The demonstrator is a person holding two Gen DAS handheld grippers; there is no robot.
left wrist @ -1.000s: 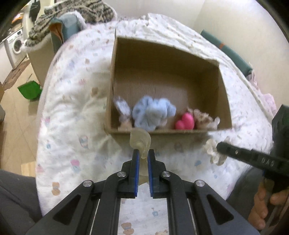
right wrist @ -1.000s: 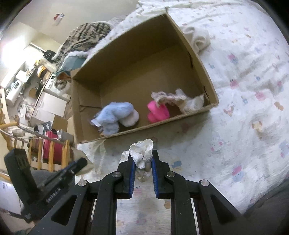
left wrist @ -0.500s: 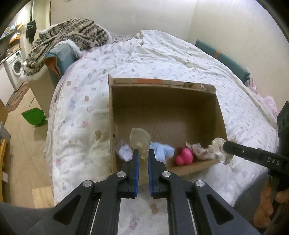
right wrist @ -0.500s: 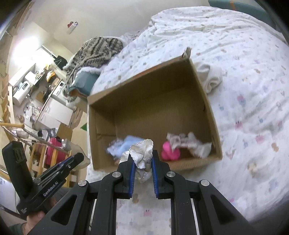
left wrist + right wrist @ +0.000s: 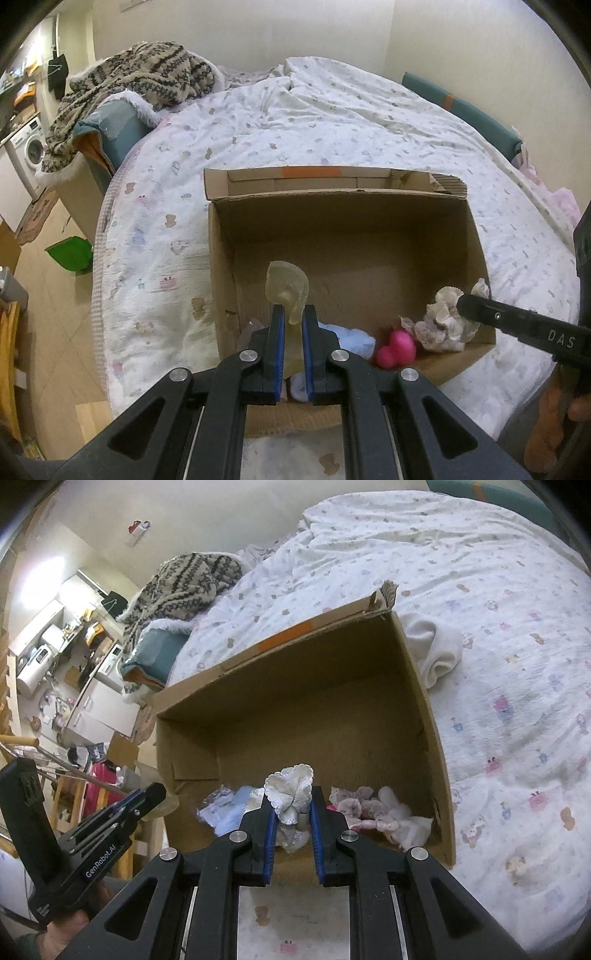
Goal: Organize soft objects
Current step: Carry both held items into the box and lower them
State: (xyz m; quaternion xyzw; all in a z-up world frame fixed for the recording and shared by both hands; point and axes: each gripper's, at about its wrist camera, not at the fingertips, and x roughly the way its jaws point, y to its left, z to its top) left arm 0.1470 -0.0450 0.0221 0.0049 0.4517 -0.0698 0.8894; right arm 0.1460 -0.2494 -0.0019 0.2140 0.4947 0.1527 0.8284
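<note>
While tilted down over the cardboard box (image 5: 347,221), left gripper (image 5: 292,314) pinching translucent piece (image 5: 286,284)

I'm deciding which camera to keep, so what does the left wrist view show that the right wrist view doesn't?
Only the left wrist view: the green plastic bin on the floor and the pink rubbery toy unobstructed. Only the right wrist view: the white folded cloth behind the box. Both: the brown cardboard box, the patterned bedspread, and each gripper clamping a soft item.

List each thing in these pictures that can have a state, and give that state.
left gripper: shut on the translucent yellowish piece
right gripper: shut on the white frilly piece
cardboard box: open, flaps up
pink toy: lying inside box
</note>
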